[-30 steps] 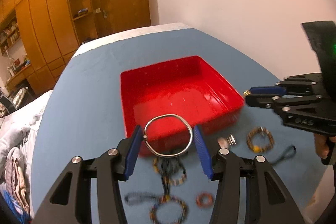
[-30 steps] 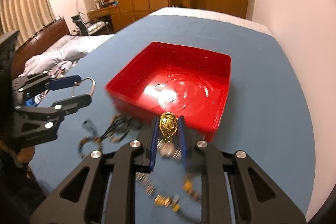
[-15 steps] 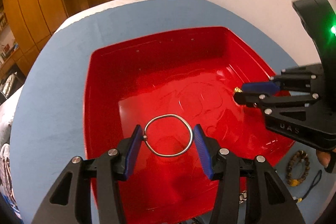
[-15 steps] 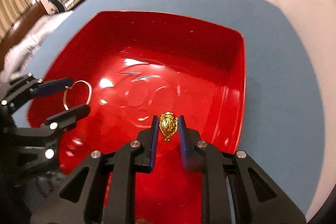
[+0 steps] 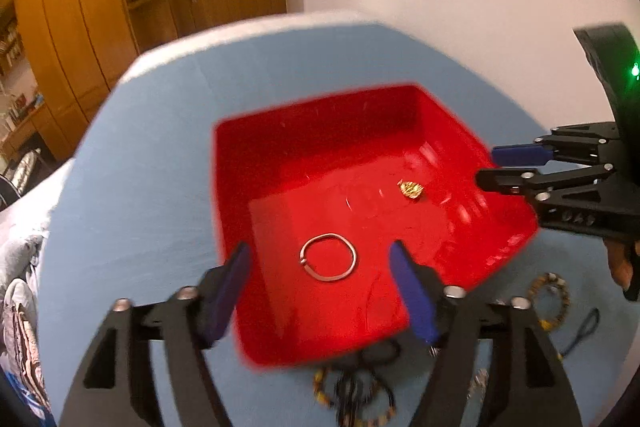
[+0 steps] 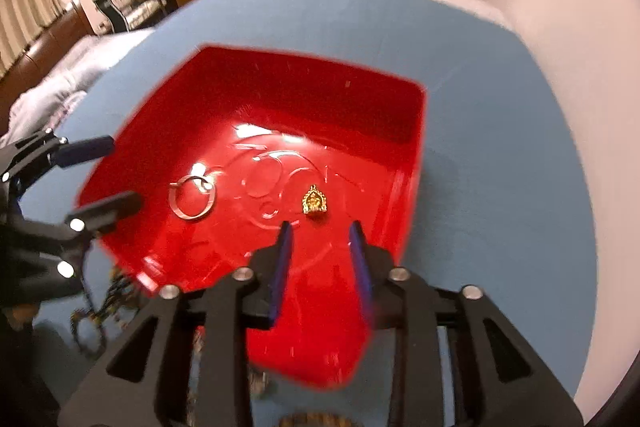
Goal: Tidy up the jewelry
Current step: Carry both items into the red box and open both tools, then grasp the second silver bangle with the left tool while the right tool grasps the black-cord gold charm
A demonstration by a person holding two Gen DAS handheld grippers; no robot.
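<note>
1. Both pieces, gripped a moment ago, now lie loose in the red tray (image 5: 240, 227).
2. Left gripper (image 5: 320, 267) hangs spread wide above the silver bangle (image 5: 328, 257).
3. Right gripper (image 6: 322, 247), equally parted, backs off the gold pendant (image 6: 315, 200), probably for the beaded bracelets (image 5: 550, 297) outside.

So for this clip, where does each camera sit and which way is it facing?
Left wrist: on the left gripper, looking forward and down into the red plastic tray; its open fingers and the right gripper show.
Right wrist: on the right gripper, facing the tray from its other side; the left gripper shows.
Shared: tray, silver wire bangle, gold pendant.
</note>
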